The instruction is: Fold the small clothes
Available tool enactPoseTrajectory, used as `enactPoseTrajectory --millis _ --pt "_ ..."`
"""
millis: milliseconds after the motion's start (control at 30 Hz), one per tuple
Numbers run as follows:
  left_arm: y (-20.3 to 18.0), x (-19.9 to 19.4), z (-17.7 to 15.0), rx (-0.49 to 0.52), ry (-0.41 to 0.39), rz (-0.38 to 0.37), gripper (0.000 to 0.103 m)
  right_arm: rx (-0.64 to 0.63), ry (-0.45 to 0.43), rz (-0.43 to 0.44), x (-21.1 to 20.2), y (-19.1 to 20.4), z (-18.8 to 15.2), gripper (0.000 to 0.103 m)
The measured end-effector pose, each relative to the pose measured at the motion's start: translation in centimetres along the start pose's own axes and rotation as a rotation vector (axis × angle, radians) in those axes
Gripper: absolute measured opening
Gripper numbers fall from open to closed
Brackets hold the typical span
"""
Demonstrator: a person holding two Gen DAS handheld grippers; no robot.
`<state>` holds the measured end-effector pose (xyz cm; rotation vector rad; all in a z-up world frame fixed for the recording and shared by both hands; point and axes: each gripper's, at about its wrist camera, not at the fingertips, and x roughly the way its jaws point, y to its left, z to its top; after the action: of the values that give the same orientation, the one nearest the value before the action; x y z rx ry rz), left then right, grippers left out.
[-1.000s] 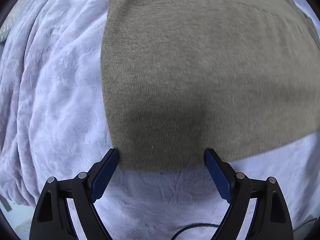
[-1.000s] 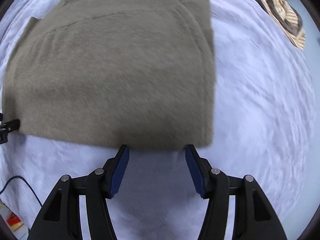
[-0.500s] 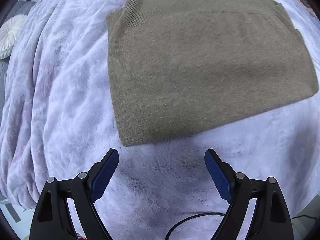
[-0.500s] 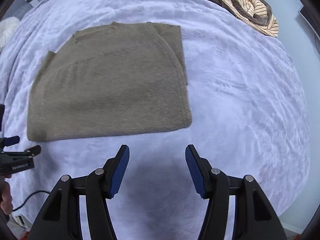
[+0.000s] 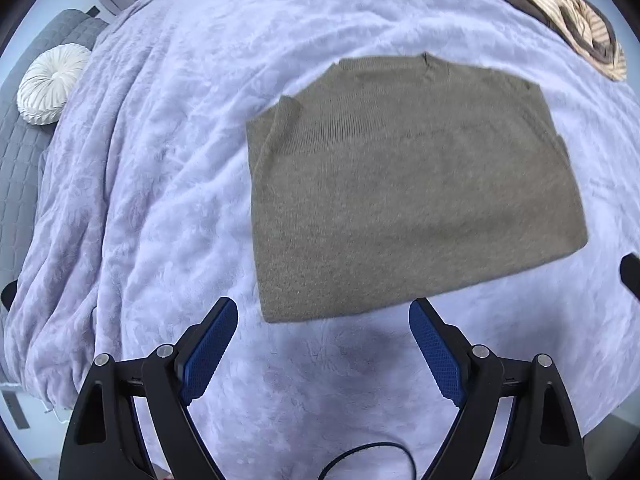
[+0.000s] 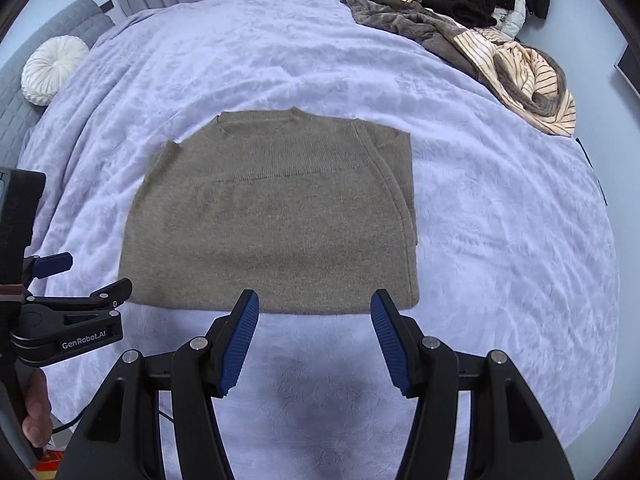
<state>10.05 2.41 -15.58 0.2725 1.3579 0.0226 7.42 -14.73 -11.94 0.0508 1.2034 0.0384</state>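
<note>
now, left wrist view: the left gripper (image 5: 323,354) hangs wide open and empty; the olive sweater (image 5: 408,196) lies flat on the bed (image 5: 168,168) at twelve o'clock, near hem just beyond its tips; right wrist view: the right gripper (image 6: 314,342) gapes empty; hem at twelve, long axis three-to-nine; both hands look equally near.

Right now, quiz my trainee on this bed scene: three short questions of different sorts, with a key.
1. True or false: the left claw is shut on the olive sweater.
2. Where does the pile of unfolded clothes lie? A) far right corner of the blanket B) on the sweater C) on the floor
3. Fill in: the round white cushion lies to the ____ of the sweater.

Key: 1 false, both claws, right claw included, are open and empty; 2 A; 3 left.
</note>
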Motion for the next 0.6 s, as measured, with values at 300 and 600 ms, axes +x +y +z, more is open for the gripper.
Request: enactPoseTrajectory --millis 300,600 --pt "1.0 -6.4 0.4 -0.088 -0.102 0.012 0.089 -0.022 -0.027 0.050 -1.8 -0.9 1.0 0.062" --pt "4.4 -9.3 0.3 -0.187 -0.148 -0.003 0.089 -0.028 -0.037 0.091 -2.2 -0.8 3.7 0.062"
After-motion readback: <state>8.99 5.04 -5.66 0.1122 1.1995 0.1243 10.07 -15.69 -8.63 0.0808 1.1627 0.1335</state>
